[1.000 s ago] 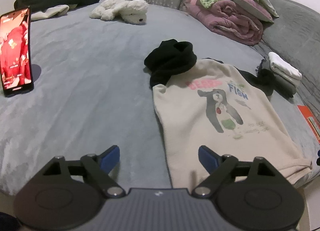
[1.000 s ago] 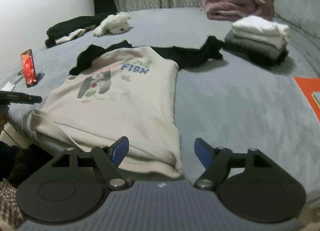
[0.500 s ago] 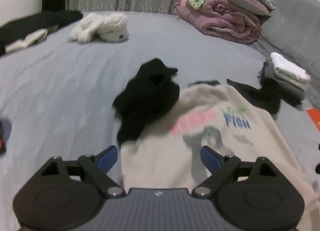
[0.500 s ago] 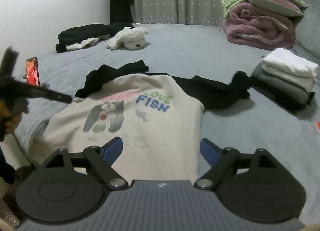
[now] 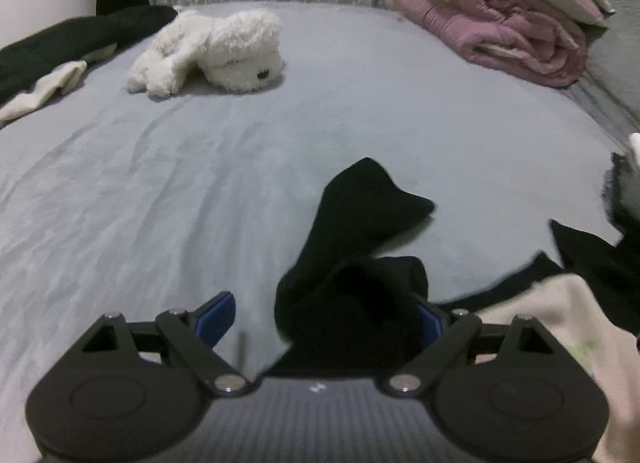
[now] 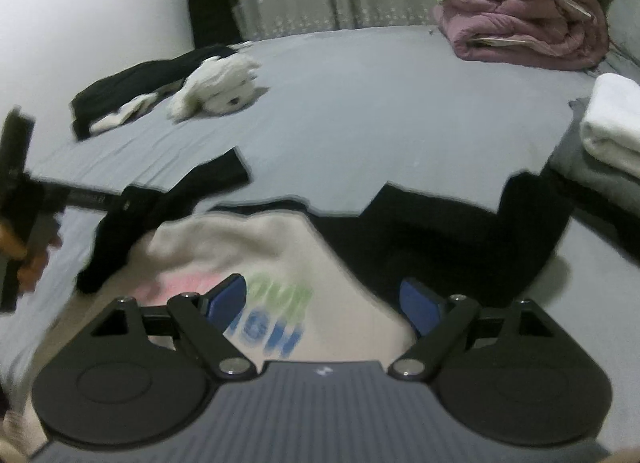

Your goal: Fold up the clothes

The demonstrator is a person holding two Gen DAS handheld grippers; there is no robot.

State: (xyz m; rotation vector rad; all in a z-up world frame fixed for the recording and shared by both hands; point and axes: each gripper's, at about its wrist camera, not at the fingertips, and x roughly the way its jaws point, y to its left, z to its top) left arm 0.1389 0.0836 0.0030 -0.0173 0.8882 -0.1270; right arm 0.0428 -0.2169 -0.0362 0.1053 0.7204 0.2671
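**Two hand-held grippers, both spread wide**

The left gripper (image 5: 324, 315) points forward with its jaws wide apart; its left blue pad shows fully, while dark cloth covers most of the right one. The right gripper (image 6: 324, 301) is level too, jaws wide apart and both blue pads clear. In the right wrist view, a blurred hand (image 6: 28, 259) at the far left edge grips the left tool's handle.

Matt grey cloth covers the bed (image 5: 280, 151), the toy dog (image 5: 212, 51) is fluffy plush, the sleeve (image 5: 352, 247) soft black knit.
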